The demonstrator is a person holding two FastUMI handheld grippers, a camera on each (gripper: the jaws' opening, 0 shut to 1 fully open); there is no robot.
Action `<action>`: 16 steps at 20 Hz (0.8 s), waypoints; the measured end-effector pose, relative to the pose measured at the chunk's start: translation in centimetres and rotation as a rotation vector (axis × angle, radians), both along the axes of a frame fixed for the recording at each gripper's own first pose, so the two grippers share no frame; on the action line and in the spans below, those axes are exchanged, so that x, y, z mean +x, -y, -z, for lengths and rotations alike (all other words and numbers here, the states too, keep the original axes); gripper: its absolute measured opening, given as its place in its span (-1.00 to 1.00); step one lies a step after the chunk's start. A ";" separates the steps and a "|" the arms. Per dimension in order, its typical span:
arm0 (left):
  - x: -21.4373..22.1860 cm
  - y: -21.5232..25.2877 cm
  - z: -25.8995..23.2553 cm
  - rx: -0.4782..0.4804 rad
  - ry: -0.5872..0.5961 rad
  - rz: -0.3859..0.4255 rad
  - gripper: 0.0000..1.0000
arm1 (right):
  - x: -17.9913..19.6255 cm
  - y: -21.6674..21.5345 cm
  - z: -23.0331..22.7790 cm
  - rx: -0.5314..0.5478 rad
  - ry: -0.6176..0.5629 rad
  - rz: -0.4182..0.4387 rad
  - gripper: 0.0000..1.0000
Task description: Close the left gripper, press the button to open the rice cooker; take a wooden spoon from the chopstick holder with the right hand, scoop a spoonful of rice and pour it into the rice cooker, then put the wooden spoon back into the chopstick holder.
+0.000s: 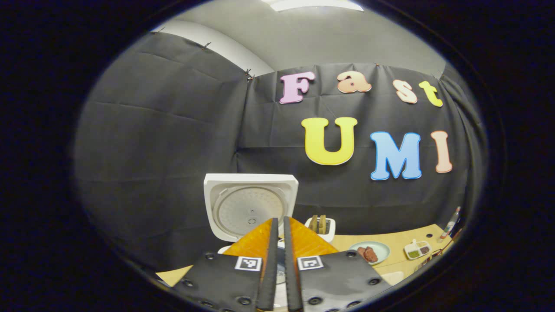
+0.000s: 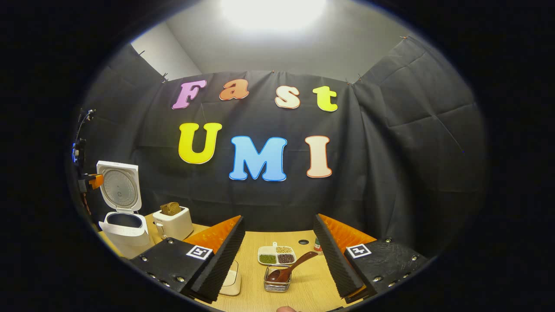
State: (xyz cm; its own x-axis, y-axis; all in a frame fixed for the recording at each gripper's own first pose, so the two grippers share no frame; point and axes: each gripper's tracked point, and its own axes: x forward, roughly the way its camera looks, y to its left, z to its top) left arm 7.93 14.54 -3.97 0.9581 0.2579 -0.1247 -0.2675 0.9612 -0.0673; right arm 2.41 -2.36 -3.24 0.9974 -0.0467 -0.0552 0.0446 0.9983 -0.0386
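Observation:
The white rice cooker (image 2: 125, 229) stands open at the table's left end, its lid (image 1: 250, 207) raised upright. My left gripper (image 1: 280, 225) hovers just in front of the lid, shut with nothing between its fingers, which hide most of the pot. In the right gripper view, a brown wooden spoon (image 2: 297, 265) leans to the right out of a small clear chopstick holder (image 2: 277, 281) near the table's front. My right gripper (image 2: 279, 255) is open above and just behind the holder, fingers wide apart and touching nothing.
A white toaster (image 2: 173, 222) with bread stands right of the cooker. A divided dish (image 2: 276, 255) of beans sits behind the holder, with a small bottle (image 2: 318, 245) beside it. A plate (image 1: 370, 252) with meat and a white object (image 2: 230, 281) also lie on the wooden table (image 2: 256, 242).

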 end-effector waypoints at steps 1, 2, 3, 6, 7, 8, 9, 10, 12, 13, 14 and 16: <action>-0.3 0.5 -0.2 0.002 0.008 0.014 -0.23 | 0.3 0.1 0.1 0.000 0.003 -0.003 0.93; -0.6 1.0 -0.6 0.010 0.017 0.028 0.07 | 0.7 0.3 0.2 -0.001 0.003 -0.005 0.94; -1.0 1.3 -1.1 0.025 0.029 0.030 0.37 | 1.1 0.4 0.4 -0.003 0.002 -0.006 0.94; -2.6 2.3 -2.5 0.062 0.059 0.034 0.97 | 2.6 1.6 0.8 -0.004 0.000 0.003 0.93; -3.1 2.9 -2.7 0.071 0.067 0.039 0.96 | 3.0 2.0 1.1 0.000 -0.003 0.010 0.93; -3.6 3.3 -3.0 0.082 0.072 0.043 1.00 | 3.7 2.5 1.3 0.004 -0.009 0.015 0.94; -4.1 3.8 -3.1 0.091 0.074 0.047 0.95 | 4.2 3.0 1.8 0.009 -0.016 0.022 0.94; -4.6 4.3 -3.2 0.100 0.075 0.054 0.95 | 4.8 3.6 2.1 0.014 -0.023 0.028 0.94; -5.5 5.1 -3.6 0.113 0.073 0.065 1.00 | 6.1 4.4 3.4 0.031 -0.046 0.038 0.93; -5.9 5.5 -3.6 0.114 0.072 0.069 1.00 | 6.6 4.9 4.1 0.043 -0.062 0.042 0.94; -6.2 5.8 -3.5 0.115 0.070 0.070 1.00 | 7.3 5.2 5.0 0.060 -0.082 0.045 0.94; -7.1 6.4 -3.5 0.123 0.064 0.072 1.00 | 8.4 5.6 7.0 0.098 -0.130 0.049 0.94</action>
